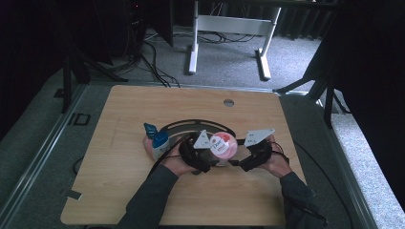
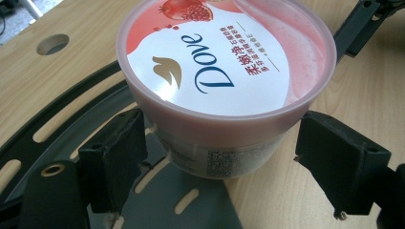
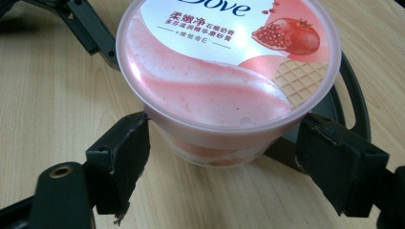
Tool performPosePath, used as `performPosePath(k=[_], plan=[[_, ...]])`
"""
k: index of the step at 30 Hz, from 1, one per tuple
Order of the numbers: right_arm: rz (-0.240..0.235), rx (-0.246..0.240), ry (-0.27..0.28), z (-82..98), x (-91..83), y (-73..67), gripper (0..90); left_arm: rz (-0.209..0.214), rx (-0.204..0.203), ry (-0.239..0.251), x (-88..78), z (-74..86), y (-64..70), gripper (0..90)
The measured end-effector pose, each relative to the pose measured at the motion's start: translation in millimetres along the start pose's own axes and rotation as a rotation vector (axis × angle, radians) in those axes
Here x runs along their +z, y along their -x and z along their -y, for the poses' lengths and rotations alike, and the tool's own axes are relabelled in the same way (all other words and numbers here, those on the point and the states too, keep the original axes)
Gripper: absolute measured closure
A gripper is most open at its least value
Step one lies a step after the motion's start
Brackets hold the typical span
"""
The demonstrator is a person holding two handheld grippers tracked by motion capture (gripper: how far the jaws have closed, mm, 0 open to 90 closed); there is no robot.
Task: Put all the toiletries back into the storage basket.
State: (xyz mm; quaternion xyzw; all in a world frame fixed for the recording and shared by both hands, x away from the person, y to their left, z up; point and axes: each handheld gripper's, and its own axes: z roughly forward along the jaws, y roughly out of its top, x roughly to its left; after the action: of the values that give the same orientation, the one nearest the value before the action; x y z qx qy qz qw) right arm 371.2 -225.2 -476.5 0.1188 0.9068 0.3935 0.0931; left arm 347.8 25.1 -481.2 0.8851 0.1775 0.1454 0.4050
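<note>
Overhead, you have one pink Dove tub (image 1: 223, 146) on the bench (image 1: 119, 191) between your two hand-held grippers, two bottles (image 1: 156, 140) partly hidden left; each gripper view shows that tub (image 2: 224, 71) (image 3: 229, 67) between spread jaws, barely touching, ungripped, its base cut off.

"Dove" in dark blue script, with a gold bird mark beside it, reads on the white lid label of the pink tub (image 2: 224, 71) at the frame's centre. Right of it run red Chinese characters, with a finer line too small to read. In the right gripper view, the tub (image 3: 229, 62) shows "ove" at top centre, small Chinese lines beneath.
</note>
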Motion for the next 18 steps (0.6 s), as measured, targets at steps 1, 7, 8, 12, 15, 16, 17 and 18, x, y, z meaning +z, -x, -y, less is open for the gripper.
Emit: performPosePath(k=[1,7,8,12,15,16,17,18], plan=[[0.002,-0.002,0.001,-0.5,0.2,1.5,19.5,-0.004,-0.002,-0.001,0.6,-1.0,-0.8,18.2],[0.007,0.002,-0.002,-3.0,2.1,7.3,19.5,-0.008,-0.010,-0.002,2.6,-1.9,-6.9,18.2],[0.009,-0.002,-0.002,-3.4,2.5,8.4,19.6,-0.006,-0.014,-0.003,3.5,-2.0,-9.3,18.2],[0.013,-0.002,-0.011,-5.1,3.5,13.1,19.9,-0.012,-0.019,-0.002,5.5,-2.8,-11.6,18.2],[0.012,-0.001,-0.018,-5.5,4.6,16.3,20.2,-0.021,-0.016,-0.006,7.6,-3.5,-13.1,18.2],[0.014,-0.002,-0.023,-5.9,5.1,17.0,20.2,-0.021,-0.013,-0.010,8.1,-3.5,-13.9,18.2],[0.014,-0.002,-0.027,-6.1,5.5,17.7,20.2,-0.022,-0.017,-0.007,8.8,-3.4,-14.3,18.2],[0.014,-0.005,-0.028,-6.3,5.9,18.8,20.1,-0.023,-0.016,-0.009,9.2,-3.5,-15.1,18.2]])
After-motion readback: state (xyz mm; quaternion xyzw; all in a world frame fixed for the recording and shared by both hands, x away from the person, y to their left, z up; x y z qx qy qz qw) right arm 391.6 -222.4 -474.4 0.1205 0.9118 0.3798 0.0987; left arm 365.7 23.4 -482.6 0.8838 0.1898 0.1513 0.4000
